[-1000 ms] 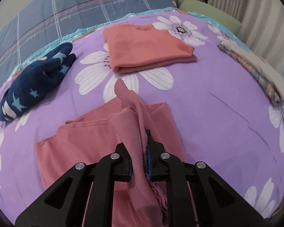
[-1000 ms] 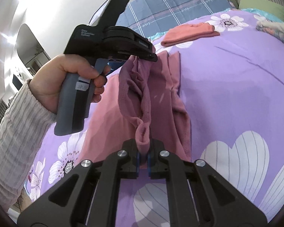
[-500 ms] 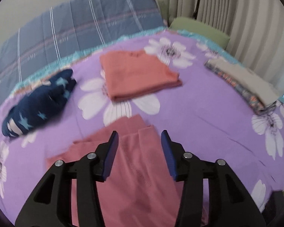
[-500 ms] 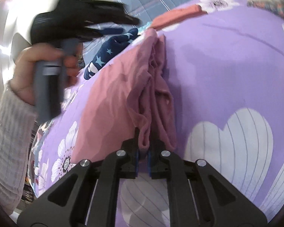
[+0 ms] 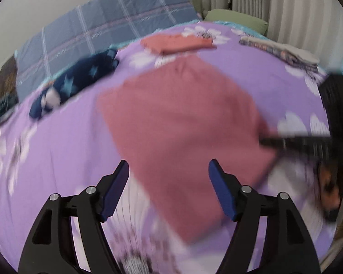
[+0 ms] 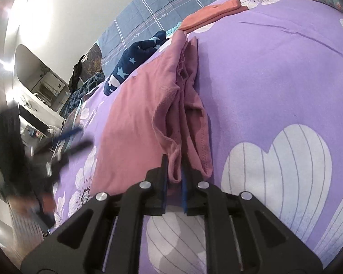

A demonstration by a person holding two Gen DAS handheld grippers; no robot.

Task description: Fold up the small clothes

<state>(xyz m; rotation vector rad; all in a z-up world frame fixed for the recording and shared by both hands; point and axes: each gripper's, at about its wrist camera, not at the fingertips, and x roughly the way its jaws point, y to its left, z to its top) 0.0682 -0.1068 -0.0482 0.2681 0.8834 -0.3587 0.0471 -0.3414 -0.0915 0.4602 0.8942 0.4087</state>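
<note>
Motion blur smears the whole left wrist view, so the pink garment's (image 5: 185, 123) edges are unclear; the left tongs (image 6: 64, 141) appear only as a dark streak in the right wrist view.

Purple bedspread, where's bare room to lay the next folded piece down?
The widest bare stretch of bedspread lies right of the pink garment, between it and the patterned pile. A smaller patch lies left of the pink garment, below the navy star garment. The far edge is crowded: the folded orange piece sits there beside the navy one.
</note>
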